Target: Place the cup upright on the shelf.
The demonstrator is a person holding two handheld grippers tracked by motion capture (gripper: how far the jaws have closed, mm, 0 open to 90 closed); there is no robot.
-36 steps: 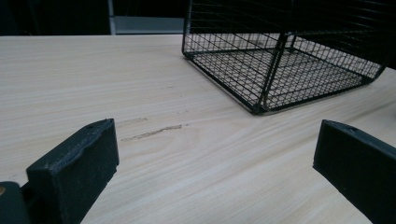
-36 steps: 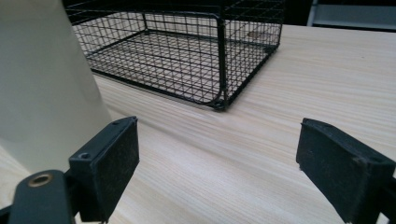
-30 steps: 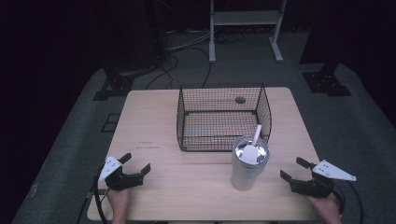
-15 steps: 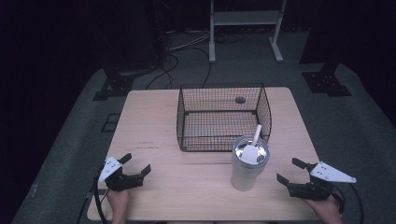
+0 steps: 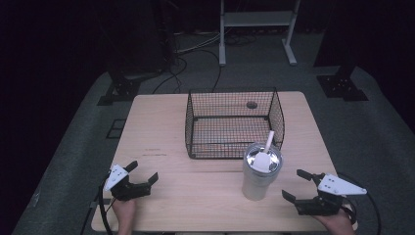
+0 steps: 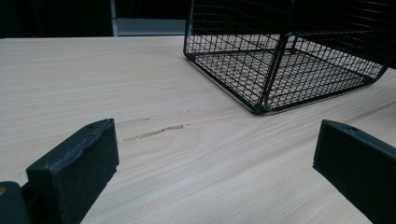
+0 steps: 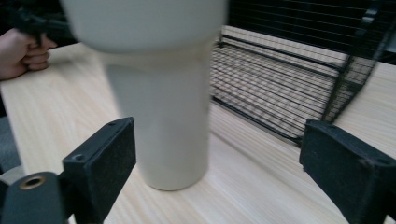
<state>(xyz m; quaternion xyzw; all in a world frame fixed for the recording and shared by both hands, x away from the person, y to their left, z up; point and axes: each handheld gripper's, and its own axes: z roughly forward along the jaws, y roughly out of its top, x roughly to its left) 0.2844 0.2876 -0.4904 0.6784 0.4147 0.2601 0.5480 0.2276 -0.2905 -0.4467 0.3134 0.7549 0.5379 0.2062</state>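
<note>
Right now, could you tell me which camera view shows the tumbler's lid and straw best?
The high view: it looks down on the tumbler, showing its shiny lid and white straw whole. The right gripper view shows just the cream body, blurred, top cropped. The left gripper view faces the wire basket instead.

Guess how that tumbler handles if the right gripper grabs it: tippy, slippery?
Tumbler looks tall with a narrower base, so a high push probably tips it. Its smooth wall may slip between the right gripper pads. The straw looks loose and may shift.

A pale wooden table carries a black wire basket toward twelve o'clock and a white tumbler standing at five o'clock.
</note>
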